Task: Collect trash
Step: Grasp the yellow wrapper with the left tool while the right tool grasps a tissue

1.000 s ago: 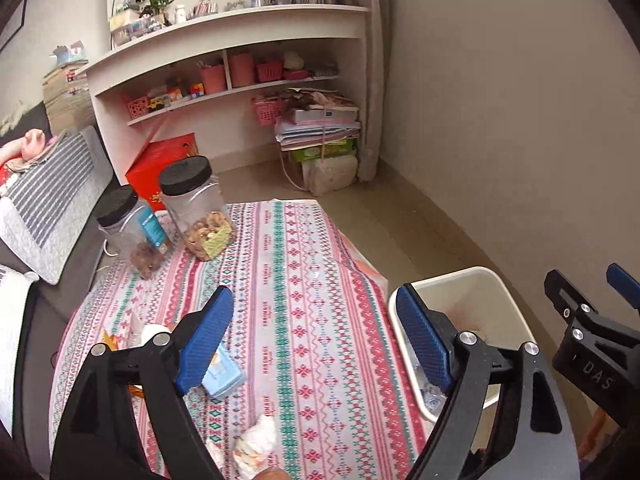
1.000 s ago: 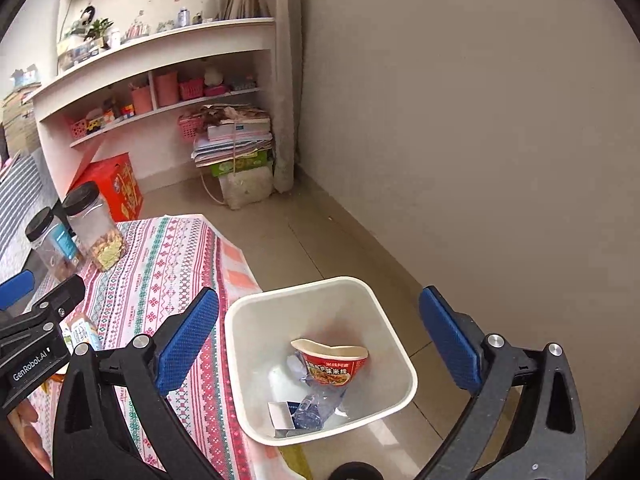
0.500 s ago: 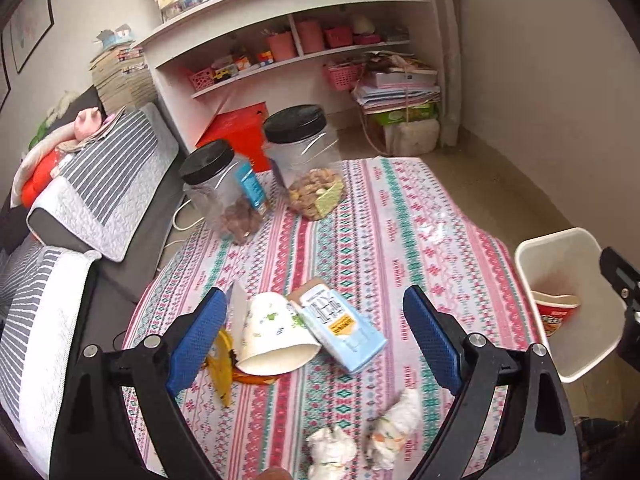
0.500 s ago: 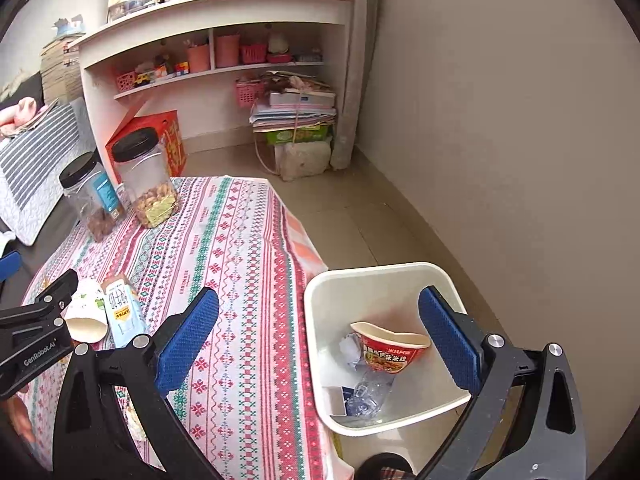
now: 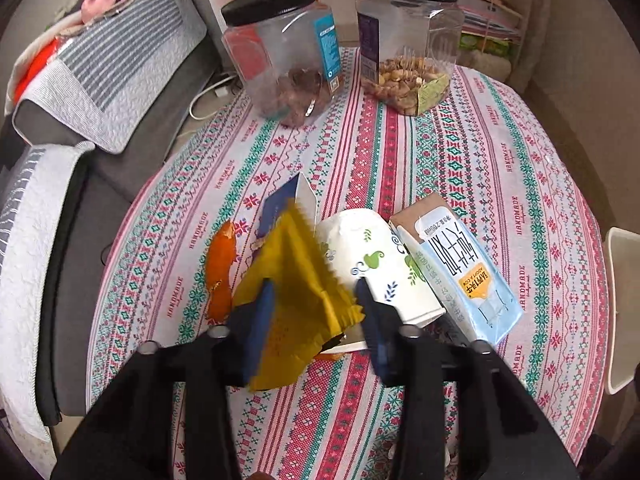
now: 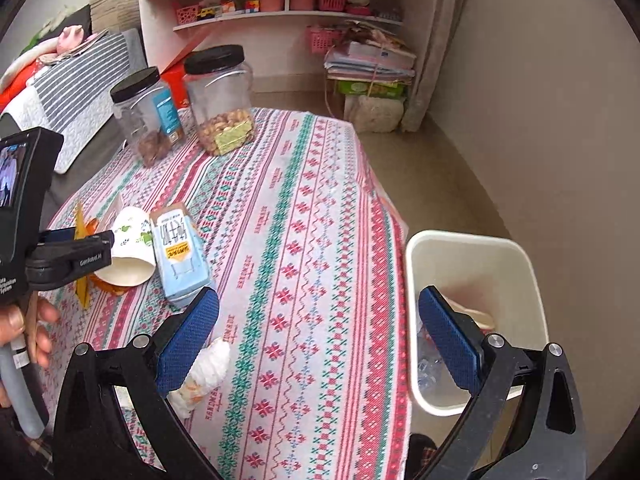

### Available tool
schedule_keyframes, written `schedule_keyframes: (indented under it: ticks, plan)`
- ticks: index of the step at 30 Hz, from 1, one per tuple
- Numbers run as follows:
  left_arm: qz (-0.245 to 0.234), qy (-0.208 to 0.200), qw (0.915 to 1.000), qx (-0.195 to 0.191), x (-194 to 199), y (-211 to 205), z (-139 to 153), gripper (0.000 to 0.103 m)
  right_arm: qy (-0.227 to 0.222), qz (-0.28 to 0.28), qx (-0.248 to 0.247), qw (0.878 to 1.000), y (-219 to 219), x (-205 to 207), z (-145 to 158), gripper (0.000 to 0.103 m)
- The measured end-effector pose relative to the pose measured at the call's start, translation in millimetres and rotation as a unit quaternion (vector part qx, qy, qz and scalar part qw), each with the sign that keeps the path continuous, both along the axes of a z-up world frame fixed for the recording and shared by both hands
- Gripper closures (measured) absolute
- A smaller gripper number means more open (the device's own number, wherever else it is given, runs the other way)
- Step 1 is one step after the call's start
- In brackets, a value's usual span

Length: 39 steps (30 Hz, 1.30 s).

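Note:
My left gripper (image 5: 312, 312) is open, its fingers on either side of a yellow wrapper (image 5: 296, 280) that stands up from the patterned tablecloth (image 5: 460, 168). Beside the wrapper lie a white paper cup (image 5: 384, 268) on its side, a light blue milk carton (image 5: 460, 272), an orange peel (image 5: 220, 268) and a blue and white card (image 5: 288, 204). My right gripper (image 6: 320, 340) is open and empty above the table's near edge. A crumpled tissue (image 6: 204, 376) lies by its left finger. The white trash bin (image 6: 476, 264) stands on the floor to the right, holding a red noodle cup.
Two clear jars with black lids (image 5: 280, 52) (image 5: 408, 40) stand at the table's far side. A grey sofa (image 5: 100, 80) with striped cushions runs along the left. Shelves (image 6: 288, 12) and a stack of papers (image 6: 372, 64) are at the back wall.
My left gripper has dropped and moved forward onto the trash pile, narrowing around the yellow wrapper. My right gripper has swung left, so the bin now sits at the right.

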<state>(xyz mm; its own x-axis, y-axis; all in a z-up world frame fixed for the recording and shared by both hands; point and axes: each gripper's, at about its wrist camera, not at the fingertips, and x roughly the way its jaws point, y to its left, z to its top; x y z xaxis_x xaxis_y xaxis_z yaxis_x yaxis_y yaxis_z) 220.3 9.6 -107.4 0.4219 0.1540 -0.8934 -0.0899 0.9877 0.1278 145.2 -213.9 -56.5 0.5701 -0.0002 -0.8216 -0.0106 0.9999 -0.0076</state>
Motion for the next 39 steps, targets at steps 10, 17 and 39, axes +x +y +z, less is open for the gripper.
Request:
schedule_keyframes:
  ticks: [10, 17, 39]
  plan:
    - [-0.017, -0.099, 0.9937, -0.050, -35.5, 19.1, 73.2, 0.097, 0.160, 0.011, 0.123, 0.979, 34.7, 3.5, -71.2, 0.013]
    - [-0.031, -0.124, 0.9878, -0.090, -50.9, 33.2, 96.7, 0.098, 0.190, 0.014, 0.132, 0.973, 55.2, 11.8, -89.1, 0.039]
    - [-0.028, -0.134, 0.9814, -0.135, -60.3, 39.1, 102.8, 0.098, 0.058, 0.038, 0.145, 0.987, 29.5, 15.1, -27.7, 0.064]
